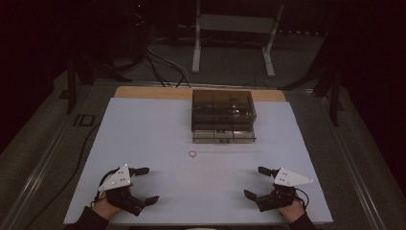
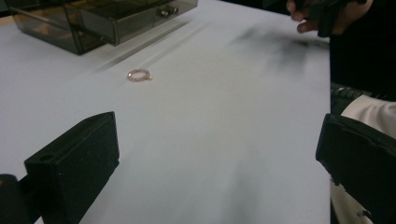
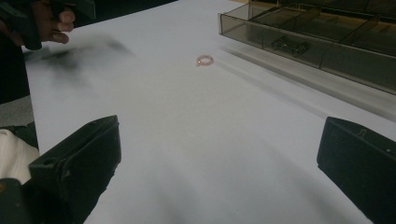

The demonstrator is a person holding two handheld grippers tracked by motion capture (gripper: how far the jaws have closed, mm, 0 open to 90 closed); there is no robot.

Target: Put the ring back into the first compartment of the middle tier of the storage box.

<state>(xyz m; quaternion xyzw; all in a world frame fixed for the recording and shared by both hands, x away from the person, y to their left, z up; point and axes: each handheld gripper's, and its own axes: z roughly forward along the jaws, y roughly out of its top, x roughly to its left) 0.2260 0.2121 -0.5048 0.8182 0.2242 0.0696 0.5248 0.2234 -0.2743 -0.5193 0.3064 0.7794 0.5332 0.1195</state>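
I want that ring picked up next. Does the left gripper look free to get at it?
Probably yes: the left gripper is open, and bare white table lies between it and the ring.

Smooth matt white table sheet (image 1: 143, 143), translucent smoky glossy plastic drawer box (image 1: 222, 110), shiny metallic ring (image 1: 192, 154), matt black fingers (image 2: 74, 163)

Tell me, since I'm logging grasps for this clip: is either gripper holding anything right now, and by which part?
Nothing is held. The left gripper and right gripper both stand open over the white table, and the small ring lies apart from both.
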